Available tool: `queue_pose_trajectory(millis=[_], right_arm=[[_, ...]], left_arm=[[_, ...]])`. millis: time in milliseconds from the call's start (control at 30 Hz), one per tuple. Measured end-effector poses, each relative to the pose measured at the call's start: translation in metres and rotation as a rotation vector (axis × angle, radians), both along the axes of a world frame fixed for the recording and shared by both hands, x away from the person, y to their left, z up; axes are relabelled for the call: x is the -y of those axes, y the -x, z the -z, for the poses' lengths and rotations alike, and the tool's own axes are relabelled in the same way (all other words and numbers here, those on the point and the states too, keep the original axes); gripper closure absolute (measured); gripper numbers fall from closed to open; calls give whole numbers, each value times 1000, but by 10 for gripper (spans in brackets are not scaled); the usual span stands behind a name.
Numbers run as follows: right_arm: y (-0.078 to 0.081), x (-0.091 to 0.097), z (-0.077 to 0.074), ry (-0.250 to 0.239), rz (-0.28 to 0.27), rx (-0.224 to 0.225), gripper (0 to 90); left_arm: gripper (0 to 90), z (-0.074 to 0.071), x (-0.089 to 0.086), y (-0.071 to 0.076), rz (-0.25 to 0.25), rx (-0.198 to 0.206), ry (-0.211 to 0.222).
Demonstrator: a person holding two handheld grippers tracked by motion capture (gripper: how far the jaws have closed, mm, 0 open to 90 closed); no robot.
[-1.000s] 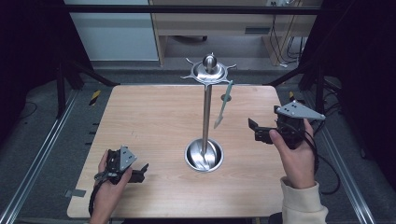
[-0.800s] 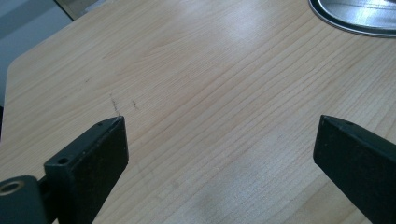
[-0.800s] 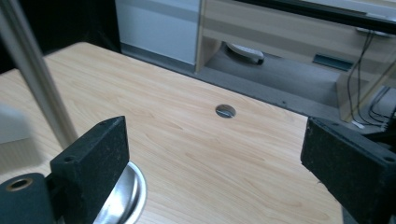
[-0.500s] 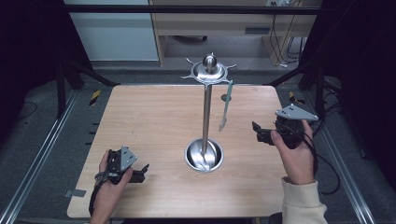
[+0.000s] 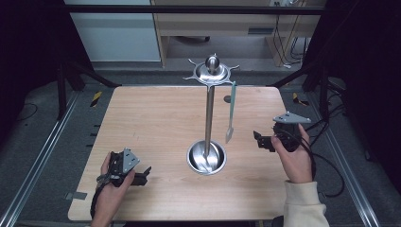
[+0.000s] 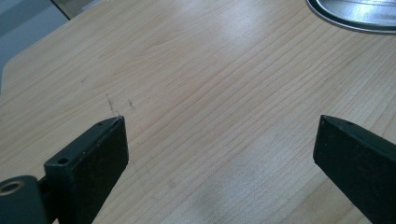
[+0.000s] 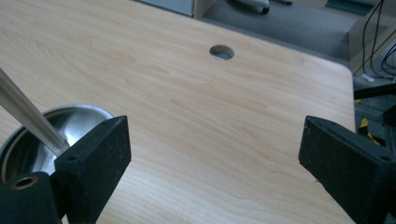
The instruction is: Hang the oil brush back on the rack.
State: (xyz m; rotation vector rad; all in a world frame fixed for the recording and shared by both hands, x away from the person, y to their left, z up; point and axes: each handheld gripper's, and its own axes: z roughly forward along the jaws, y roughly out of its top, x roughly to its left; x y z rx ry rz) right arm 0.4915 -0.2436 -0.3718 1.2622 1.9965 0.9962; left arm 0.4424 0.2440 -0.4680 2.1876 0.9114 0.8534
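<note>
Writing or labels we cannot read anywhere. Nearest us, the left gripper (image 5: 142, 176) rests low at the worktop's (image 5: 156, 123) near left corner, held in the left hand (image 5: 111, 189), its jaws spread wide apart over bare wood. Farther in, the right gripper (image 5: 260, 140) hovers at the right side, the right hand (image 5: 293, 156) wrapped around its body, jaws likewise wide apart and gripping nothing, aimed toward the middle. Between them sits the steel bowl base (image 5: 206, 157), holding nothing but the foot of the upright pole (image 5: 208, 118). From the hook ring (image 5: 211, 73) on top hangs a pale green spatula (image 5: 231, 113), well apart from the right gripper.
</note>
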Motion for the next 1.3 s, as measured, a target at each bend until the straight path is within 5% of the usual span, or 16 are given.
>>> queue_pose_trajectory(millis=[567,1300], right_arm=[[-14,-3,41,7,-18,-112,97],[-21,-11,71,7,-59,-206,96]], left_arm=[[29,1,1,0,6,-3,-2],[29,2,3,0,10,-8,-4]])
